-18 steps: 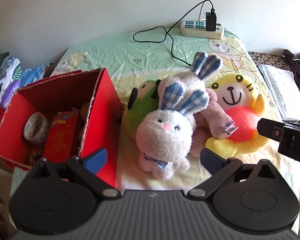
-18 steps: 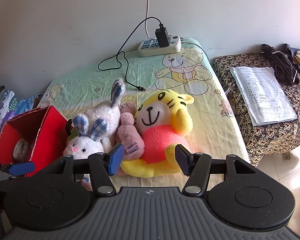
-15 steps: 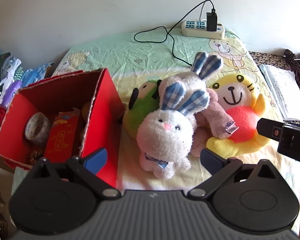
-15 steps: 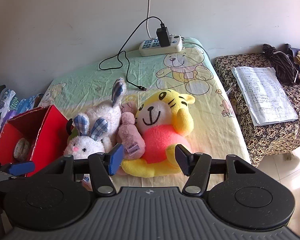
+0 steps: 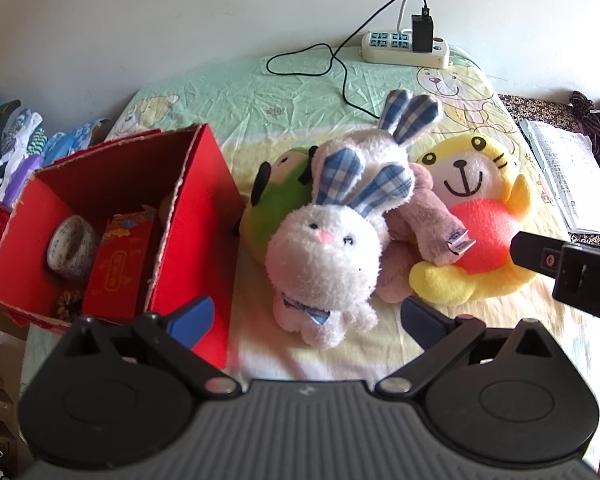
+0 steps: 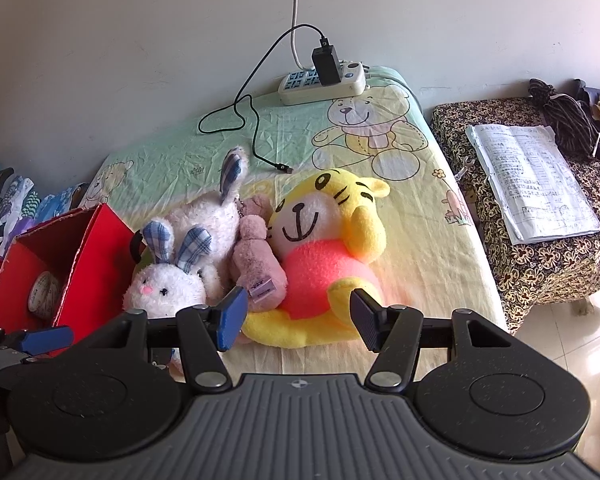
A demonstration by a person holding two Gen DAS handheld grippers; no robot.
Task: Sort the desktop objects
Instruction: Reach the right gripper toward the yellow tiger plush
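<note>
In the left wrist view, the left hand-held gripper [image 5: 306, 318] fills the bottom of the frame, its blue-tipped jaws spread wide and gripping nothing. Between and just above the tips sits a white plush rabbit [image 5: 326, 256] with blue checked ears, at centre frame on a surface covered by a pale green and yellow cartoon bear sheet [image 5: 236, 96]. Behind the rabbit lies a second white rabbit [image 5: 374, 148], with a green plush toy [image 5: 278, 200] to its left. Right of centre rests a yellow tiger plush [image 5: 476, 216] with an orange-pink belly, a mauve plush [image 5: 432, 216] leaning against it. At the left stands an open red cardboard box [image 5: 204, 200], touching the green toy; inside are a roll of tape [image 5: 70, 246] and a red packet [image 5: 118, 268]. A white power strip [image 5: 404, 46] lies at the top, by the wall.

In the right wrist view, the right hand-held gripper [image 6: 298, 318] sits at lower centre, jaws apart and empty, just in front of the tiger.
</note>
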